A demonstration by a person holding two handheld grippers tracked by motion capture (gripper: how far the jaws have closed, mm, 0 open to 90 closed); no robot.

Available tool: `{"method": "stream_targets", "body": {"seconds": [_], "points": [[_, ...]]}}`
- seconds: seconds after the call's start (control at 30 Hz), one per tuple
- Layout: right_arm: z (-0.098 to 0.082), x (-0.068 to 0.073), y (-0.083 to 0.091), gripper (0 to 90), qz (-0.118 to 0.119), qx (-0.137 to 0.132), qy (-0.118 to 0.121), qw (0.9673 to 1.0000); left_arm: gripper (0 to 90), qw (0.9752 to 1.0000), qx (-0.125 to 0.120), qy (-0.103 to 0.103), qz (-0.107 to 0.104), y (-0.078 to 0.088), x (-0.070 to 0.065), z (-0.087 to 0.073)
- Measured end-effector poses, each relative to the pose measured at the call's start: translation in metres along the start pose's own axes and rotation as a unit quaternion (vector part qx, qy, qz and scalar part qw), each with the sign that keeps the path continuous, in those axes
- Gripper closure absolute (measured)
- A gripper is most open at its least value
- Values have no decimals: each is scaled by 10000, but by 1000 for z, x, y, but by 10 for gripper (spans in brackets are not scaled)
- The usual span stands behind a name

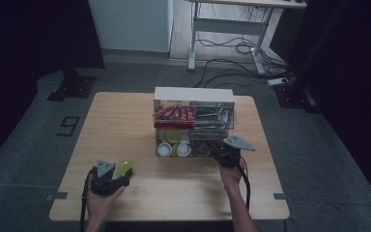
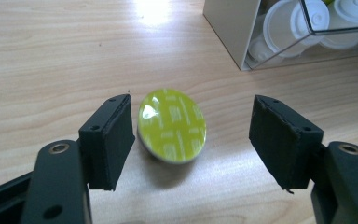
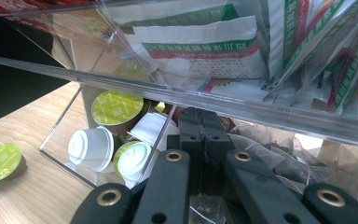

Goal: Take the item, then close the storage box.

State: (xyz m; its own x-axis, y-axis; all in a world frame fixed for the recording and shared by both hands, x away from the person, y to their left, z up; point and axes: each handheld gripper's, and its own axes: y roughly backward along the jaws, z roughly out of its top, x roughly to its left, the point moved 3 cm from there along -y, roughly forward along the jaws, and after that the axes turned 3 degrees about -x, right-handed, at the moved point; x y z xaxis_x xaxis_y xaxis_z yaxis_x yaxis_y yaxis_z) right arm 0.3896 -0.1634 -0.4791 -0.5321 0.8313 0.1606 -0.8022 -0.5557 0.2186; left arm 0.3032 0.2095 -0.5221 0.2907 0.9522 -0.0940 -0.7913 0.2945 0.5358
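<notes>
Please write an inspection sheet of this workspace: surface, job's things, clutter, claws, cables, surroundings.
Surface: wooden table, bare around the work.
Job's things: green-lidded capsule lies on the table; clear organizer holds capsules, red sachets and packets.
Clutter: nothing seen.
Claws: left claw open, pads apart from the capsule between them; right claw shut, tips inside the organizer's lower compartment.
Cables: one trails from each claw; more lie on the floor.
Surroundings: grey floor, desk frame behind.

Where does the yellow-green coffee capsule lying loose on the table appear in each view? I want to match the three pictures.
High view: the capsule lies low left on the table, just by the left gripper.
Left gripper view: centre, between the open jaws, touching neither.
Right gripper view: capsule at the far left edge, on the wood.
Shared landmark: the clear organiser box, holding white capsules.
</notes>
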Motion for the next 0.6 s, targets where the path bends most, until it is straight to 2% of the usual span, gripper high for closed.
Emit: {"method": "stream_targets", "body": {"seconds": [0.13,0.3,0.6], "points": [[1,1,1,887,8,-13,6,10000,307,10000,-54,34,3,3,1,-4],[1,2,3,887,9,-21,4,10000,307,10000,-16,-26,7,4,2,-7],[-1,4,5,887,-16,3,42,10000,309,10000,8,3,-41,9,6,-15]]}}
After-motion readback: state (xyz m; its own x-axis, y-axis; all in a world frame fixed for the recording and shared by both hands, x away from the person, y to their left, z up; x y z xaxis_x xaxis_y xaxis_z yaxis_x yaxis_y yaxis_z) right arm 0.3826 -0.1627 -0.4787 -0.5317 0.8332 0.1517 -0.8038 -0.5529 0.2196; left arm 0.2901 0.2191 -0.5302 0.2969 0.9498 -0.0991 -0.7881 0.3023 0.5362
